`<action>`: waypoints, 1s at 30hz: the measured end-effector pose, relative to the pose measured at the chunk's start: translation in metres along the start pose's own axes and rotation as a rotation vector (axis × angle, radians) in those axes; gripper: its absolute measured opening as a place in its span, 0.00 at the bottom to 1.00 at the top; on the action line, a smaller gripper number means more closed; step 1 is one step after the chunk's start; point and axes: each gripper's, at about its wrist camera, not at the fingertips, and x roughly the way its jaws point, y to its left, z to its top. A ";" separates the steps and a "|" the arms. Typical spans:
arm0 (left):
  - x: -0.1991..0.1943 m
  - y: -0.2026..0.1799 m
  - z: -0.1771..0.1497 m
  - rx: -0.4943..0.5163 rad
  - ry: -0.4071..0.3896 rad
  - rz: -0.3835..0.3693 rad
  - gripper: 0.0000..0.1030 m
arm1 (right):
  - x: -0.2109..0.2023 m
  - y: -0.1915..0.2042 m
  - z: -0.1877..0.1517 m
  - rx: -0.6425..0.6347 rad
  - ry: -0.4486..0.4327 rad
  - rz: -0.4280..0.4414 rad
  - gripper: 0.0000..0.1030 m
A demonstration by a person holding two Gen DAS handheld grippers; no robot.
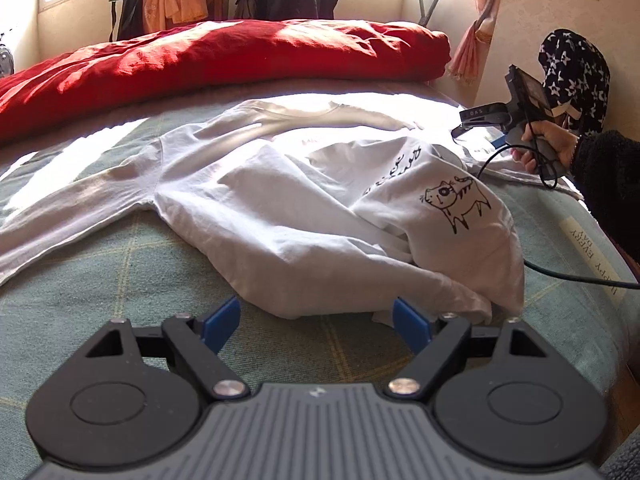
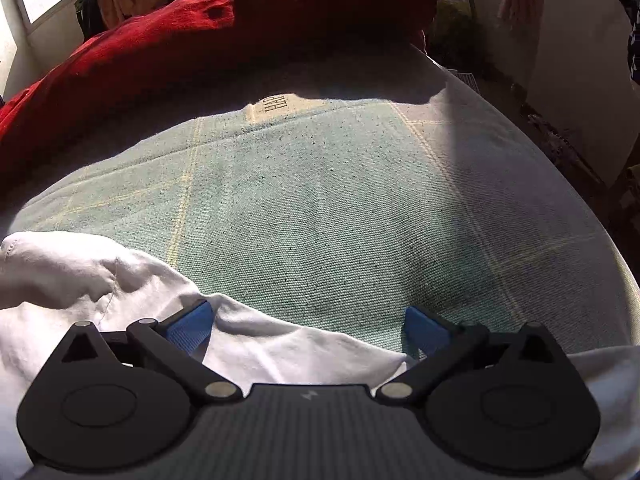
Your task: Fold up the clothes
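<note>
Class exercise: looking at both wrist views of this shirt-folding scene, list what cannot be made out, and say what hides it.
- White shirt: its far right part lies behind the right tool and hand in the left wrist view.
- Shirt lettering: creased, unreadable.
- Bed cover label: in the right wrist view, the red quilt and its shadow cut the word off.
- Left tool: absent from the right wrist view.
</note>
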 end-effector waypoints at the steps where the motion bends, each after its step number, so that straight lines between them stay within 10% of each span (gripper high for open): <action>1: -0.001 0.001 0.001 0.001 -0.004 -0.001 0.82 | -0.007 -0.003 0.001 0.025 -0.008 0.017 1.00; 6: -0.003 0.002 0.002 -0.004 -0.015 -0.008 0.84 | -0.073 -0.009 -0.009 0.034 -0.072 0.157 1.00; 10: -0.002 -0.002 0.000 -0.011 -0.012 -0.027 0.84 | -0.089 -0.007 -0.040 0.012 0.037 0.262 1.00; 30: -0.015 -0.002 -0.001 -0.011 -0.031 -0.027 0.84 | -0.079 0.001 -0.084 0.029 0.051 0.088 1.00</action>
